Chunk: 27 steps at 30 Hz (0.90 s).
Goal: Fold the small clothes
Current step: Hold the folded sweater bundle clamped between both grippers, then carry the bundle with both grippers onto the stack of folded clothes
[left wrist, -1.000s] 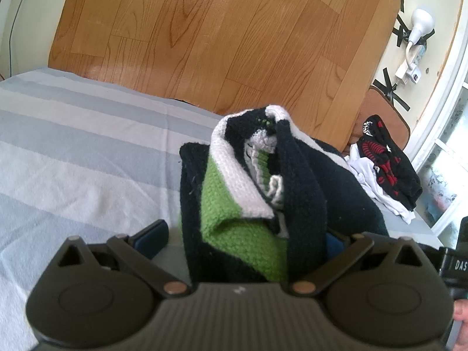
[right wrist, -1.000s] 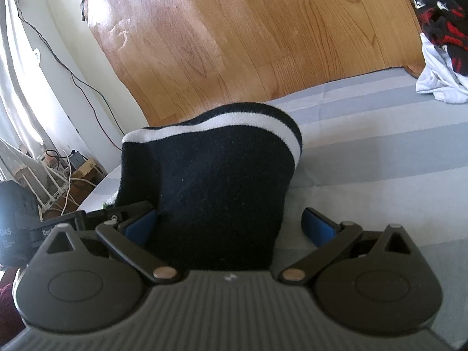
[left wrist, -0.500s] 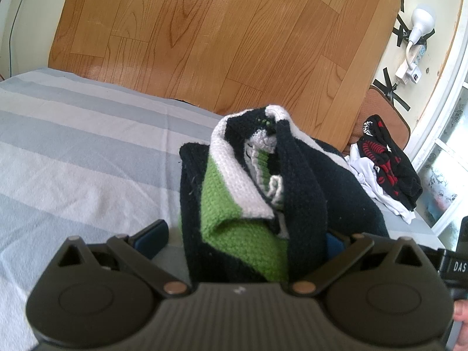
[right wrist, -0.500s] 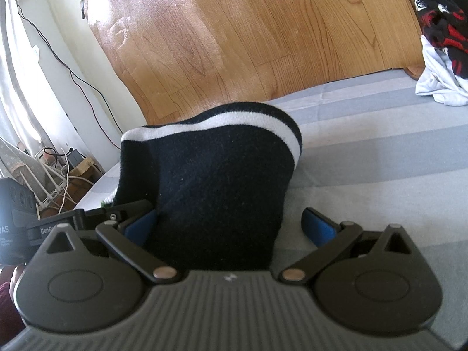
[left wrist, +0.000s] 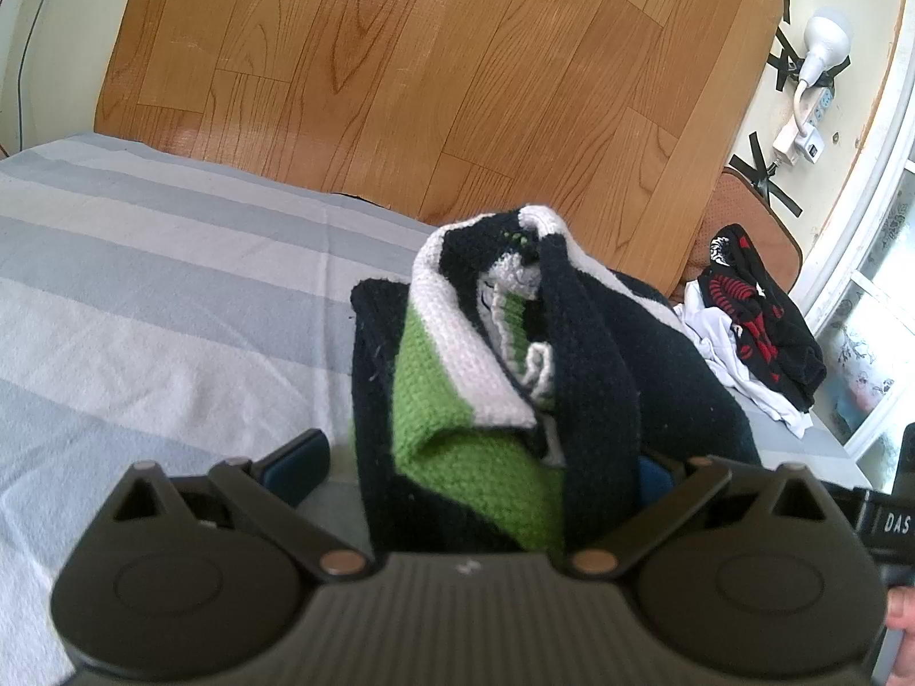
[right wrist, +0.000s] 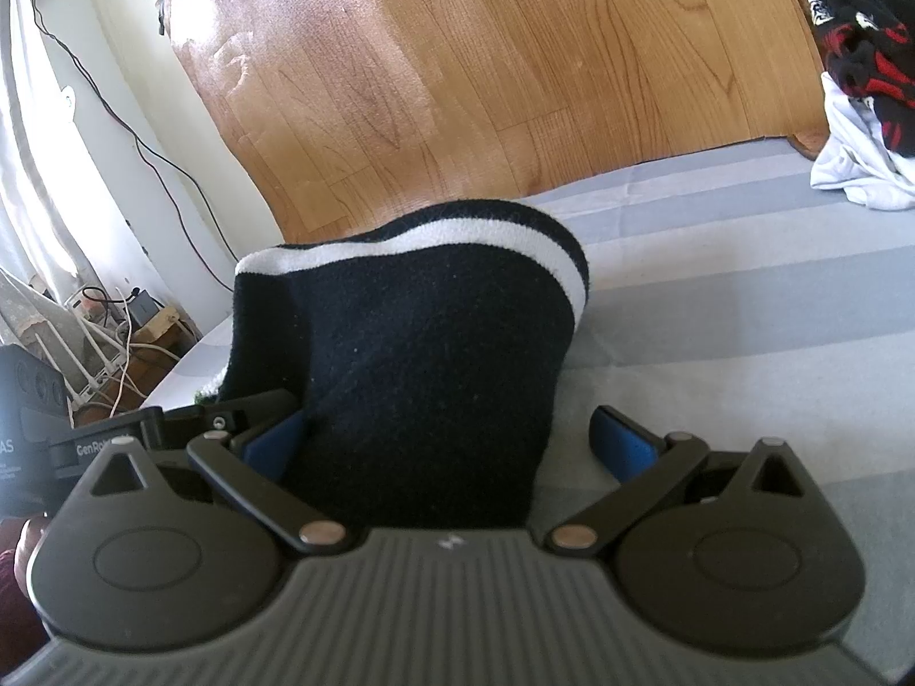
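Observation:
A small knit garment (left wrist: 457, 400) in black, green and white lies bunched on the striped grey sheet (left wrist: 143, 297). My left gripper (left wrist: 474, 469) is open, its fingers set wide on either side of the bunched end; the cloth hides most of the right pad. In the right wrist view the same garment (right wrist: 423, 354) shows its black side with a white stripe along the far edge. My right gripper (right wrist: 449, 443) is open around it, the cloth resting against the left blue pad (right wrist: 274, 440) and apart from the right one.
A pile of black-red and white clothes (left wrist: 755, 331) sits at the sheet's far right corner (right wrist: 858, 86). A wood-grain panel (left wrist: 457, 86) rises behind the bed. A lamp and power strip (left wrist: 818, 46) hang on the wall. Cables and a router (right wrist: 114, 320) lie beyond the left edge.
Almost nothing differs. The right wrist view has shifted very slightly; the garment and both sets of fingers keep their places.

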### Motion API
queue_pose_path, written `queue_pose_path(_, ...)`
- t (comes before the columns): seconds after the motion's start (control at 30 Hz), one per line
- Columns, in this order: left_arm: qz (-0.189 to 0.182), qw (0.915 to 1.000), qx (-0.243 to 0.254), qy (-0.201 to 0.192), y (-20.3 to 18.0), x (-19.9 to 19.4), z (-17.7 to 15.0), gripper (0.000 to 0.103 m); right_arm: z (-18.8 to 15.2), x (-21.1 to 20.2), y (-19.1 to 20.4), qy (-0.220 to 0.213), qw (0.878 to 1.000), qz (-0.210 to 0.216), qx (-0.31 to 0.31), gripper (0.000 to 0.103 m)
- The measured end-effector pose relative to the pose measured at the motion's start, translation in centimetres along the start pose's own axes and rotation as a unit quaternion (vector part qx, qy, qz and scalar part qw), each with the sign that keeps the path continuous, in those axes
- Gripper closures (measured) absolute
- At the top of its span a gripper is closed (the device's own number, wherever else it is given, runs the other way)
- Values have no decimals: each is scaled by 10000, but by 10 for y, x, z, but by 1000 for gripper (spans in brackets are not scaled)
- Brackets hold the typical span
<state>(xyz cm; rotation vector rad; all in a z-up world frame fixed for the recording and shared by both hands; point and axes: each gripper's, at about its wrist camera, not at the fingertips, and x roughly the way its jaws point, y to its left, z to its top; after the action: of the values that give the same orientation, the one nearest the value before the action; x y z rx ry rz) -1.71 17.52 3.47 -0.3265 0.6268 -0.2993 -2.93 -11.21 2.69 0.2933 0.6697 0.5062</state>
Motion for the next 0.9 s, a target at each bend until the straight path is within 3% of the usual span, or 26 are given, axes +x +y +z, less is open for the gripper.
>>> queue_pose_path(0.3,-80,10000,-52,20,2,0,1,0,1,-2,-5,23,9998,140,126,0)
queue_pose_path(0.43,-381,9991,-186,75,5,-6,-3,0,1,-6,-9,20,9994,276,225,0)
queue_pose_path(0.57,-776,9941,-754,104,16,-9,-3,0,2,-10,-20,17,9970,560,527,0)
queue_pose_path(0.73,-956,9860,-1311,379,26,-3,8,0,5,-8,-13,139,9977,519,412,0)
queue_pose_path(0.87,-1038,9864,-1169,503,25,1,10,1,12,1,-4,358,9976,496,319,0)
queue_pose_path(0.9,-1038,9876,-1081,476,24,1,8,4,13,5,2,441,9975,516,218,5)
